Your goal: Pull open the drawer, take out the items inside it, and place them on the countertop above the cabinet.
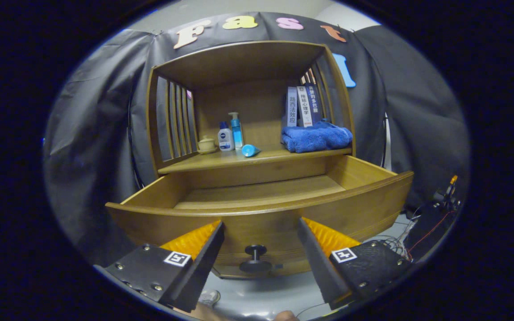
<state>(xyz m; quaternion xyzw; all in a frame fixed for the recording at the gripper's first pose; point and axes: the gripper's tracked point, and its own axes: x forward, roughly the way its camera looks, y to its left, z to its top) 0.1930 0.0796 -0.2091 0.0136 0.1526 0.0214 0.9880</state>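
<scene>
Looking along the fingers, we see the drawer (261, 200) pulled out of the cabinet (248, 67) toward us, its curved front panel just ahead of the fingertips. The part of the drawer floor that we can see is bare wood; the front strip of the floor is hidden behind the panel, so we cannot tell what lies there. The knob (255, 257), dark and round, projects from the middle of the front panel and sits between the two fingers, touching neither.

The gripper (260, 229) is open: its fingers stand wide apart, one on each side of the knob, and hold nothing.

Above the drawer, the countertop (275, 154) forms the floor of an open compartment with slatted sides. On it, from the left, we see a small lidded pot (206, 144), a white bottle (225, 137) with a dark cap, and a blue pump bottle (236, 130) just beside and slightly behind the white one. A blue cone-shaped item (250, 150) lies on its side near the front edge, just ahead of the bottles. Toward the right, a folded blue towel (316, 137) rests on the countertop, and several books (302, 106) stand upright behind it against the right-hand slats.

Below the drawer, we see grey floor, and cables (388, 243) lie to the right of the cabinet.
</scene>
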